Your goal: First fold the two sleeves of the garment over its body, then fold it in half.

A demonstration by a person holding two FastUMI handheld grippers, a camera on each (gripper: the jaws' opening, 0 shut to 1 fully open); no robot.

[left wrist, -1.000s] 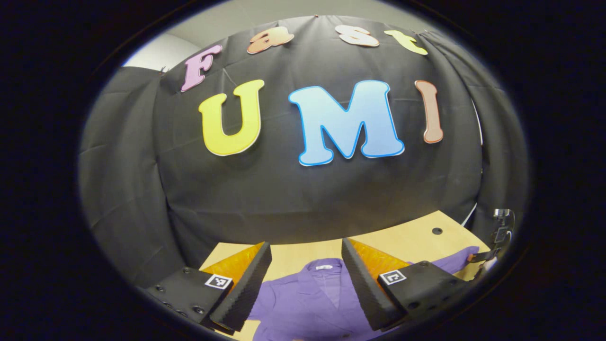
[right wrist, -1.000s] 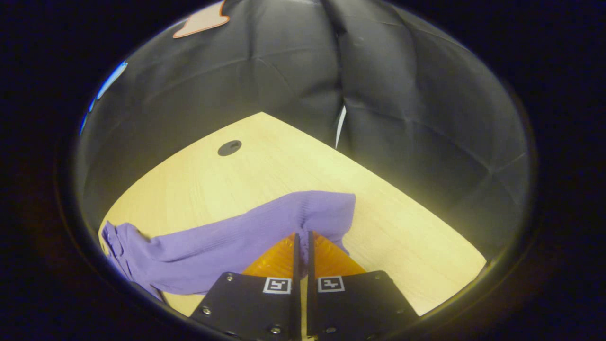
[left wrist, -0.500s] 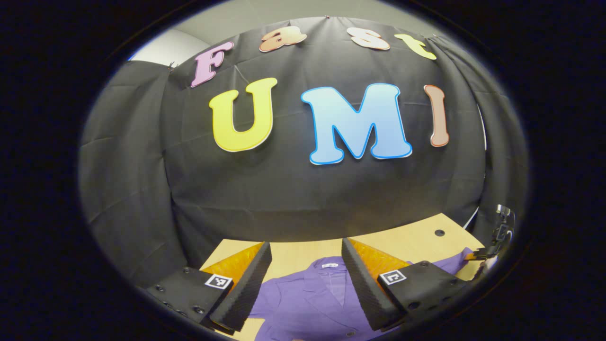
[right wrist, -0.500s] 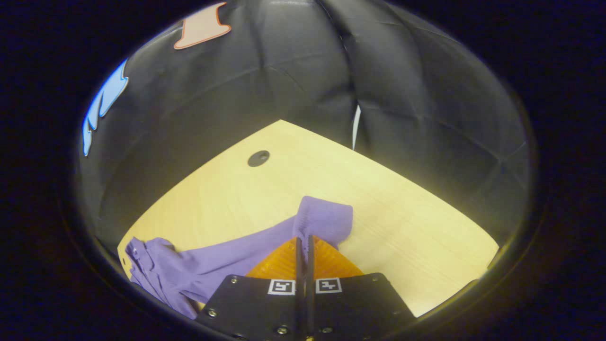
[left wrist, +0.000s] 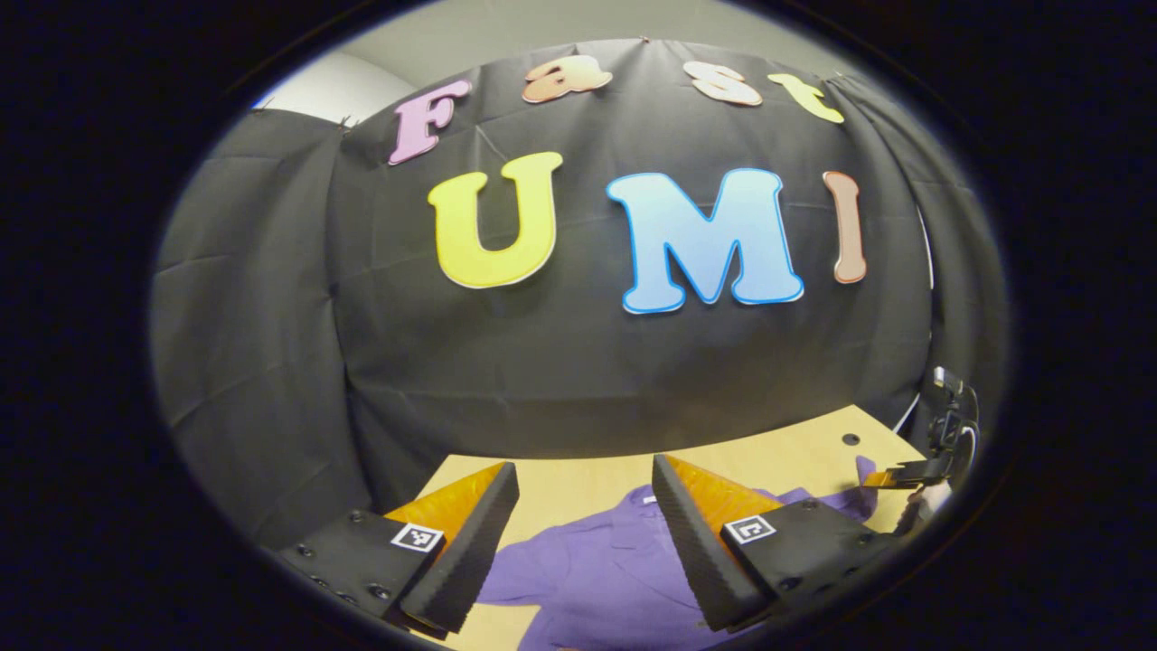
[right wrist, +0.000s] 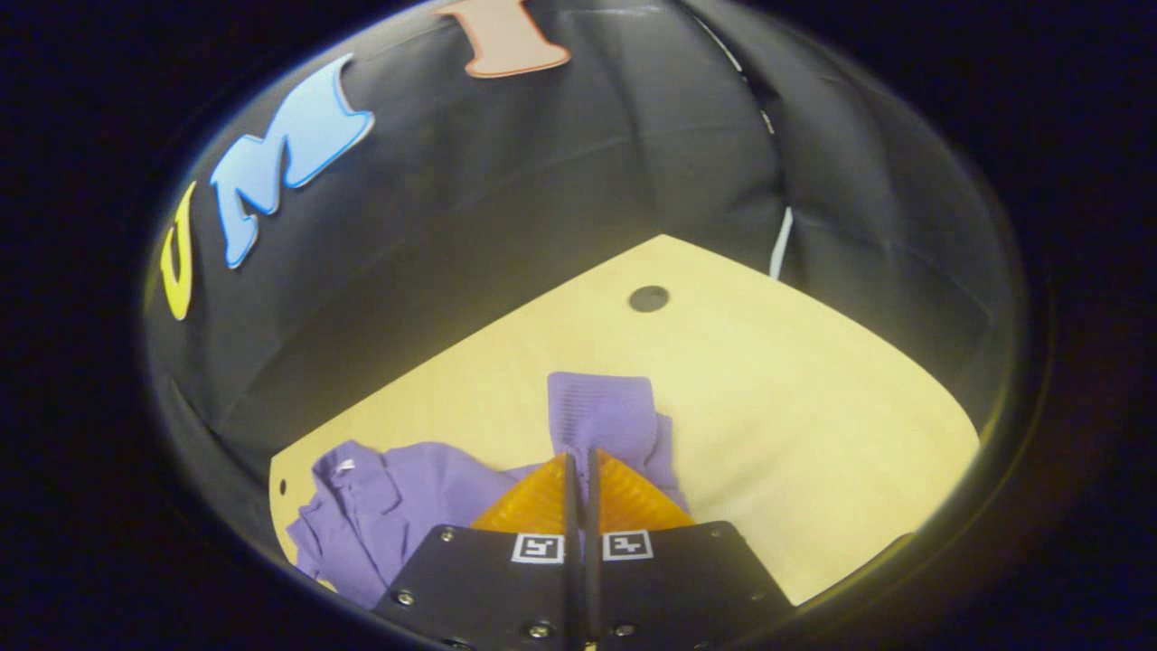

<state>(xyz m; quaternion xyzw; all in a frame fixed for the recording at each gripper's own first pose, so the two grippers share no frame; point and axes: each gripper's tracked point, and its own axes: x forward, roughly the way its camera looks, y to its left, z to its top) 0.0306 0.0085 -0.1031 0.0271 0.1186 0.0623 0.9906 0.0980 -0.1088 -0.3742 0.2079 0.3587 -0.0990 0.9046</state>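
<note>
Right claw [right wrist: 579, 457], fingers pressed together, pinching the cuff end of one sleeve [right wrist: 601, 416] of the purple garment [right wrist: 380, 506]; the cuff stands up from between the fingers, above the bench [right wrist: 813, 434]. Left claw [left wrist: 583, 533], fingers spread wide and gripping nothing, poised over the garment body [left wrist: 597, 570], whose collar end points toward the booth wall. In the left gripper view the right claw [left wrist: 890, 476] appears at the far right edge, with the sleeve [left wrist: 836, 497] trailing from it toward the body.

Step in hand, as judged: folding the first sleeve over the body. To do it well, the right claw should carry the cuff inward across the chest, low enough that the sleeve lays flat rather than bunching, and let the fold fall along the shoulder seam. The pinch should be released only once the cuff rests on the body. The fabric looks thin and limp, so a quick pull may drag the whole garment across the smooth bench; the free left claw could press on the body to pin it.

Count: one garment; two claws; one sleeve clearly seen, the other not made out; one bench with one dark round hole [right wrist: 648, 297] near its far corner.
</note>
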